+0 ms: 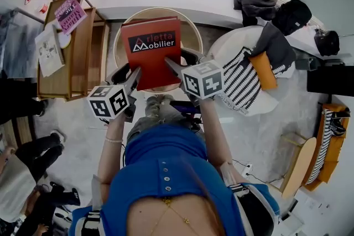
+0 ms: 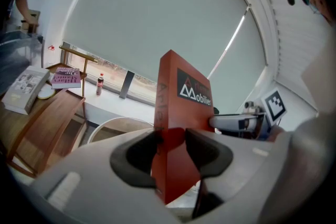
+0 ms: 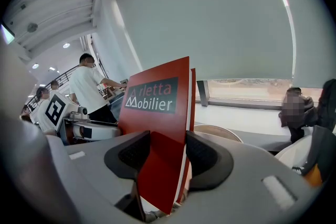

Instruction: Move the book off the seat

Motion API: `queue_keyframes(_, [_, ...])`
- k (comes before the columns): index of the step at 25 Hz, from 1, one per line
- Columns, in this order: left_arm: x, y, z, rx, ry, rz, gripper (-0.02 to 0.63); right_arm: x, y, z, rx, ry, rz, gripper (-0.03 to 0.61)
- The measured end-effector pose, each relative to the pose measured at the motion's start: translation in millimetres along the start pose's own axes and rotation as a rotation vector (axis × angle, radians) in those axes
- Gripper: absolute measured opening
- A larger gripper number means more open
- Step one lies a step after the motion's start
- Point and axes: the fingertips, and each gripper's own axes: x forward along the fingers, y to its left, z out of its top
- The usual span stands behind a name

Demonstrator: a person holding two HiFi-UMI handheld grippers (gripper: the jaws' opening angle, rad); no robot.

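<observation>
Finding 1: the red book (image 1: 152, 51) is gripped from 2 sides. The left gripper (image 1: 134, 78) has its jaws closed on the spine edge near the bottom, and the right gripper (image 1: 172, 67) has its jaws closed on the opposite edge. Finding 2: the book stands nearly upright, cover toward the person, directly over the round seat (image 1: 189, 30), whose rim shows behind and below it in both gripper views.

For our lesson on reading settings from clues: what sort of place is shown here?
Probably a furniture showroom or lounge by a window: a round seat, a white armchair with a striped cushion, a wooden shelf holding books, and the red book marked Mobilier.
</observation>
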Motion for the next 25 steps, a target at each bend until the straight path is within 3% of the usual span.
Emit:
queue_keyframes(14, [4.7,-57.0,9.8,0.005,-0.072,0.077,0.170,-42.9,-29.0,14.4,-0.055,-0.027,0.071,0.218])
queue_keyframes(25, [11.7,-69.8,12.6,-0.003,-0.102,0.108,0.169,-49.1,-41.5,19.7,-0.080,-0.037,0.104,0.218])
